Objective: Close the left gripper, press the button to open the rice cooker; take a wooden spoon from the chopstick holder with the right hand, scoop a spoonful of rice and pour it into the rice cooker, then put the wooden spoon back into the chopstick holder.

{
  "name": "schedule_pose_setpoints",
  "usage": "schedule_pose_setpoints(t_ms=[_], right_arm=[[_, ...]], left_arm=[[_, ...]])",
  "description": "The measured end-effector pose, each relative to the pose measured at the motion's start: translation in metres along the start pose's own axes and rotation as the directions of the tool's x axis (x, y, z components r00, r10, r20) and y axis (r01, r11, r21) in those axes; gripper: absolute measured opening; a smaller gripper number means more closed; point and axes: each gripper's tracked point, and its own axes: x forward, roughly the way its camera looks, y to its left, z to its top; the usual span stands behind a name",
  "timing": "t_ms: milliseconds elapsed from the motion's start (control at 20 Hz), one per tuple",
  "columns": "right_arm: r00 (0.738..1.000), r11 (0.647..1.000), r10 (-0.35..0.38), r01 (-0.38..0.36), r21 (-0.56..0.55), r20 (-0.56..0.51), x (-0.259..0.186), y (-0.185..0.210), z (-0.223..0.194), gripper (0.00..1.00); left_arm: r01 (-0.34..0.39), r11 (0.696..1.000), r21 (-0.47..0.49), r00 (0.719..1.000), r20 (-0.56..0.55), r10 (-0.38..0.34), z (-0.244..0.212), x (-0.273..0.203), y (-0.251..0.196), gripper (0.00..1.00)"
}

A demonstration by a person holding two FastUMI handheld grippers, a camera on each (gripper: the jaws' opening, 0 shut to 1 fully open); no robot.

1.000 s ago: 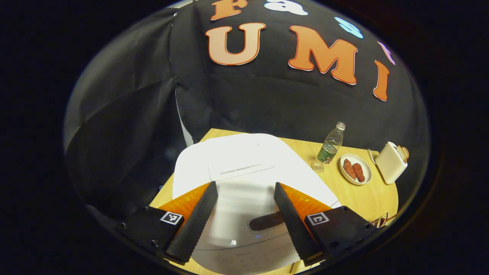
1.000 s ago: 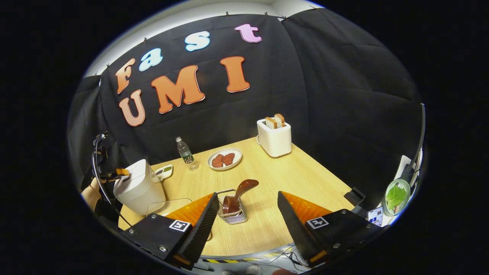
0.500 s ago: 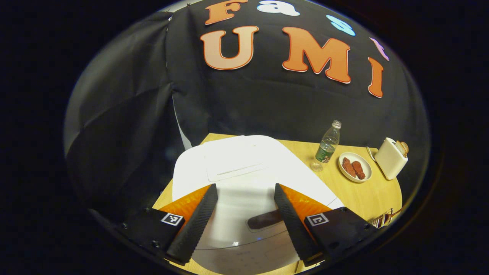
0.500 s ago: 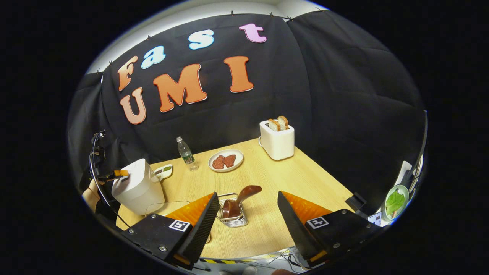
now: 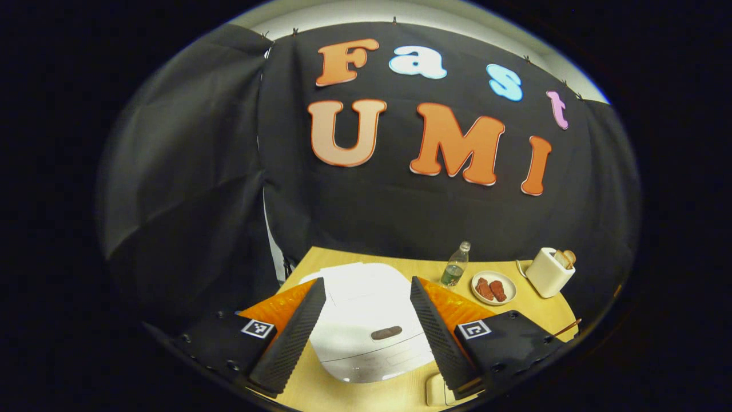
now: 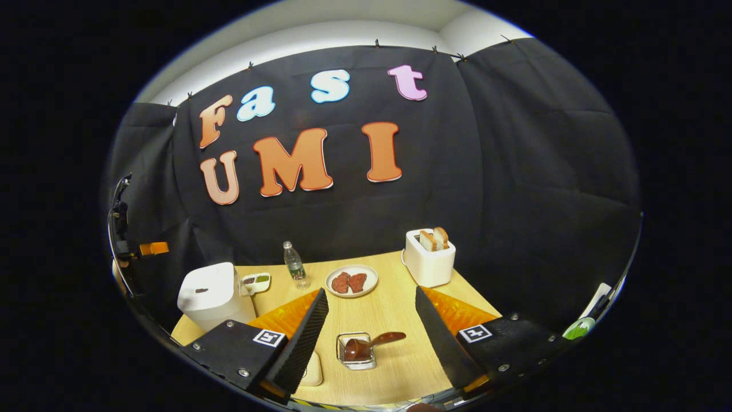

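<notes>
Both grippers gape wide — the left gripper point(image 5: 368, 286) above the smooth white rice cooker point(image 5: 366, 320), the right gripper point(image 6: 372, 300) above the wire chopstick holder point(image 6: 357, 352) with its glossy wooden spoon point(image 6: 380, 340); no readable labels.

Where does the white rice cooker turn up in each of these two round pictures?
Left gripper view: the rice cooker sits low in the middle, between the jaws, lid shut.
Right gripper view: the rice cooker stands at the lower left, at the table's near left corner.
Shared landmark: the water bottle beside the plate of meat.
</notes>
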Motion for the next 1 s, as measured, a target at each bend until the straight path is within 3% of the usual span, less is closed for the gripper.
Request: schedule_pose_setpoints(t_ms=[150, 550, 1000], right_arm=[[0.998, 0.999, 0.027, -0.026, -0.022, 0.061, -0.004, 0.012, 0.036, 0.95], [0.980, 0.994, 0.100, -0.089, -0.068, 0.173, -0.022, 0.049, 0.094, 0.95], [0.975, 0.988, 0.145, -0.133, -0.080, 0.171, -0.024, 0.063, 0.087, 0.95]], left_arm=[[-0.009, 1.000, 0.020, 0.996, 0.086, 0.007, 0.044, -0.049, 0.008, 1.00], [-0.039, 0.999, 0.012, 0.967, 0.253, 0.035, 0.103, -0.144, 0.027, 1.00], [-0.112, 0.994, -0.018, 0.946, 0.305, 0.112, 0.103, -0.182, 0.053, 1.00]])
